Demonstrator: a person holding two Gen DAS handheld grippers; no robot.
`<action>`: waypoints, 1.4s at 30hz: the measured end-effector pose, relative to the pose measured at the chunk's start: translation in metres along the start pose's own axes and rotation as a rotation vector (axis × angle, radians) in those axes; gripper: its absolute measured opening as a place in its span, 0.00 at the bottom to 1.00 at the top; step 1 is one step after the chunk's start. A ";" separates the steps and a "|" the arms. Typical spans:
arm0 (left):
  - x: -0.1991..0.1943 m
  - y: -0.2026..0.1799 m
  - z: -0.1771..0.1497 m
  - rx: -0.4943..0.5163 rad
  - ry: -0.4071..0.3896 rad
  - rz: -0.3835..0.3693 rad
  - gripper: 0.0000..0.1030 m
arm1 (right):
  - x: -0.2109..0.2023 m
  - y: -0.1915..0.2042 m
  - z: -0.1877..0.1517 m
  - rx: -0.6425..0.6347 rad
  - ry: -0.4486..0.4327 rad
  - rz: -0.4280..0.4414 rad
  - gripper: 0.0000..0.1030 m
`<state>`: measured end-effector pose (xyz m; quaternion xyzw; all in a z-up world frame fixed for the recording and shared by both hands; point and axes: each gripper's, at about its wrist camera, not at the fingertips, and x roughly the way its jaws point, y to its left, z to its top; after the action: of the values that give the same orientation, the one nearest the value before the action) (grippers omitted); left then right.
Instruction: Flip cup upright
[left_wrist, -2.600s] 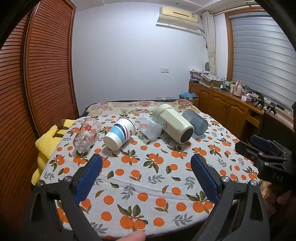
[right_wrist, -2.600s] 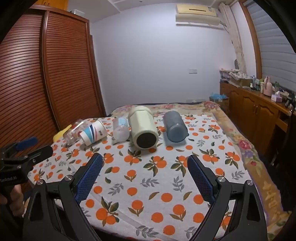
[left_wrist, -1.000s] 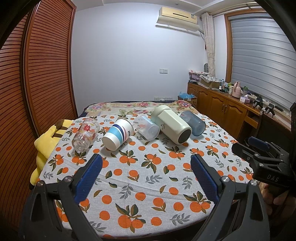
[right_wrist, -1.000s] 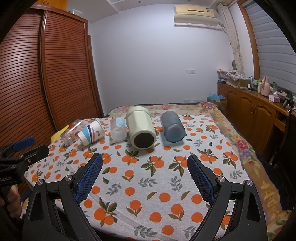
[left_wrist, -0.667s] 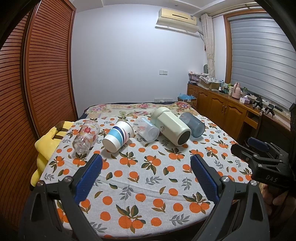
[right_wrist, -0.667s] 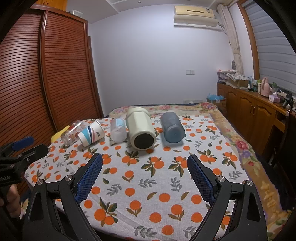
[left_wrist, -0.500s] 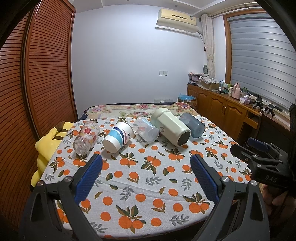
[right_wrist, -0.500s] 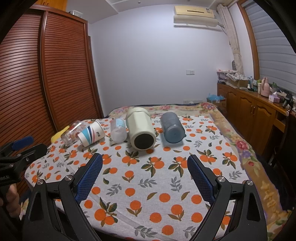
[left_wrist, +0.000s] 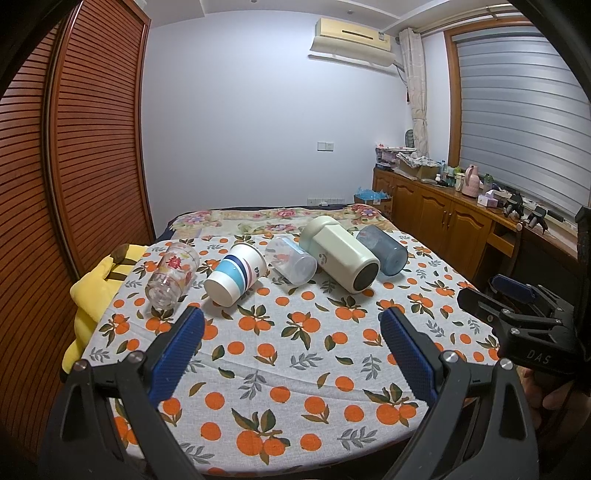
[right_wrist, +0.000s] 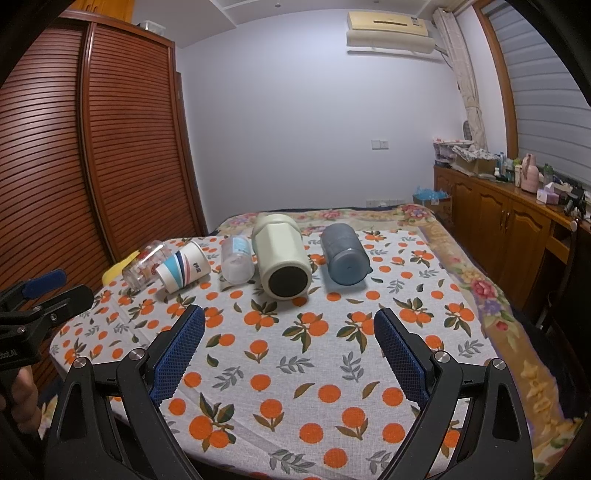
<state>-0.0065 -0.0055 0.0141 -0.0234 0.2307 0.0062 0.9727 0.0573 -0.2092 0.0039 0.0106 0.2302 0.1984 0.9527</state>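
Five vessels are lying on their sides in one row across the far part of the orange-print tablecloth (left_wrist: 295, 354). From the left they are the glass cup (left_wrist: 171, 275), the striped paper cup (left_wrist: 236, 275), the clear plastic cup (left_wrist: 291, 260), the cream flask (left_wrist: 340, 254) and the grey-blue cup (left_wrist: 384, 251). The glass cup and the striped paper cup are touching each other in the right wrist view, and the others are lying just beside their neighbours.

The left gripper (left_wrist: 291, 350) is hovering over the near part of the cloth with its jaws wide apart and nothing between them. The right gripper (right_wrist: 288, 347) is doing the same, also with its jaws apart and holding nothing. Both are well apart from the row.

The near half of the cloth is lying flat between the grippers and the cups. The glass cup is sitting near the left edge, just beside a yellow cloth (left_wrist: 92, 291) that is hanging at that side. On the right, the grey-blue cup is lying near the flowered border (right_wrist: 476, 284) of the bed.
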 end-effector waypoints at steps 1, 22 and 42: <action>0.000 0.000 -0.001 0.000 0.000 -0.001 0.94 | 0.000 0.000 0.000 0.001 0.000 0.000 0.92; 0.008 0.005 -0.003 -0.013 0.022 -0.005 0.94 | 0.001 -0.001 0.000 0.003 0.003 0.001 0.92; 0.080 0.009 0.011 0.003 0.072 -0.058 0.94 | 0.080 -0.031 0.041 -0.046 0.102 0.017 0.85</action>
<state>0.0694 0.0044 -0.0123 -0.0286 0.2649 -0.0231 0.9636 0.1522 -0.2042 0.0023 -0.0193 0.2737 0.2117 0.9380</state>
